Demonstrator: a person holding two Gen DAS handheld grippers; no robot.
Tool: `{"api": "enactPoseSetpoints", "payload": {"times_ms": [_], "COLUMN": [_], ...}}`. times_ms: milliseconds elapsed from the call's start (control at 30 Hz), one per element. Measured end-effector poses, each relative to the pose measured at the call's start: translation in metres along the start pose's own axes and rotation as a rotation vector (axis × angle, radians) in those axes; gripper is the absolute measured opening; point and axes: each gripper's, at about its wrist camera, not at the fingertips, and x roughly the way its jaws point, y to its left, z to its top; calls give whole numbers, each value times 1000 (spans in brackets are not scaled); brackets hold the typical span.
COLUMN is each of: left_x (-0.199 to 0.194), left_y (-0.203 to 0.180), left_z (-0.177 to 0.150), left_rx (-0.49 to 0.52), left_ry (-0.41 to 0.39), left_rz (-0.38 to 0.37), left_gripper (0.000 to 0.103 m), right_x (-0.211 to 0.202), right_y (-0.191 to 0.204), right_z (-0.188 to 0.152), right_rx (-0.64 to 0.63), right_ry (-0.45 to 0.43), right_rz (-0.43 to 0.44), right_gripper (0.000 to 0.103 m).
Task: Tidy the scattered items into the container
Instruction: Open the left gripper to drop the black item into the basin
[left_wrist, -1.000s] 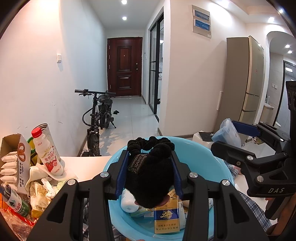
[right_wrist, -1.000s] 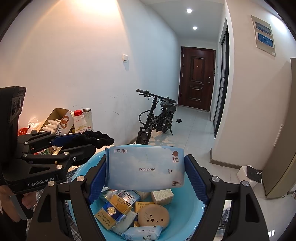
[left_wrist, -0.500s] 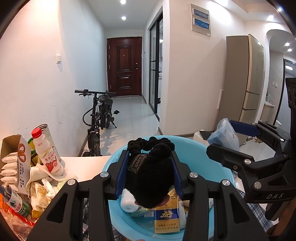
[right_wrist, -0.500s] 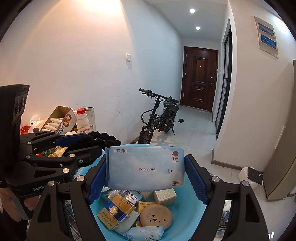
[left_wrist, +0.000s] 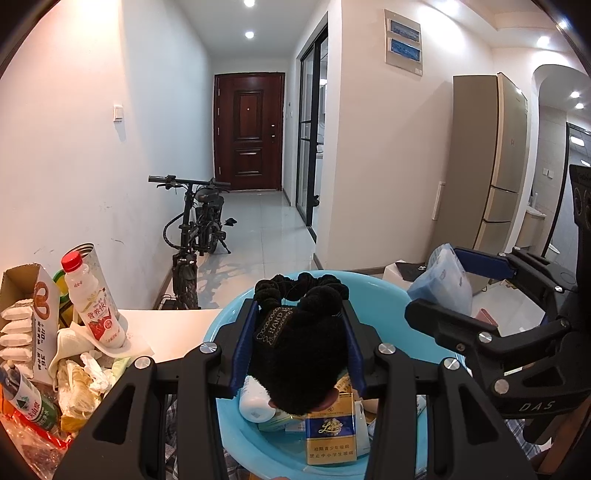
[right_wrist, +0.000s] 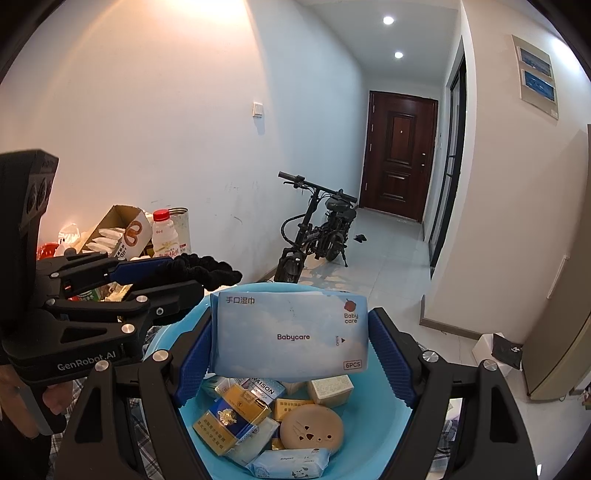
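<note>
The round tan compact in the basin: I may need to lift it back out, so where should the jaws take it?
Grip the round tan compact across its rim, coming from above: it lies flat among boxes in the blue basin, so only its top is clear.

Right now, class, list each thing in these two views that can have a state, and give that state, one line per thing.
left gripper: shut on the black scrunchie, above the basin
right gripper: shut on the Babycare wipes pack, above the basin
blue basin: partly filled with packets
yogurt drink bottle: capped, tilted
pretzel box: open
brown door: closed
</note>
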Motion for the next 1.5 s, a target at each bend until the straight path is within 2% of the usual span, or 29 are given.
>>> {"api": "enactPoseSetpoints", "payload": {"times_ms": [867,900,967,1000,1033,1100,1233,1367,1500], "left_x": [3,3,2,1,0,-1,0,1,0], "left_y": [-1,0,1,1,2,5,13,12,11], "left_z": [0,-1,0,0,1,0,1,0,-1], "left_rx": [-5,-7,-9,-8,-5,-6,-44,-28,-23], "left_ry": [14,17,16,9,-2,-16,-4,1,6], "left_rz": [-3,-2,12,41,75,99,76,98,80], "left_gripper": [43,47,82,89,101,103,103,103,103], "right_x": [-1,-1,-1,-1,-2,-3,-5,-5,-2], "right_y": [1,1,0,-2,-4,-2,-4,-3,3], "right_z": [0,0,0,0,0,2,3,3,5], "right_rx": [-12,-10,-3,0,5,8,12,8,-1], "right_ry": [1,0,-2,-1,-3,-9,-14,-14,-10], "right_rz": [-14,-15,-18,-18,-15,-22,-30,-28,-27], "right_gripper": [82,82,82,82,82,82,82,82,82]}}
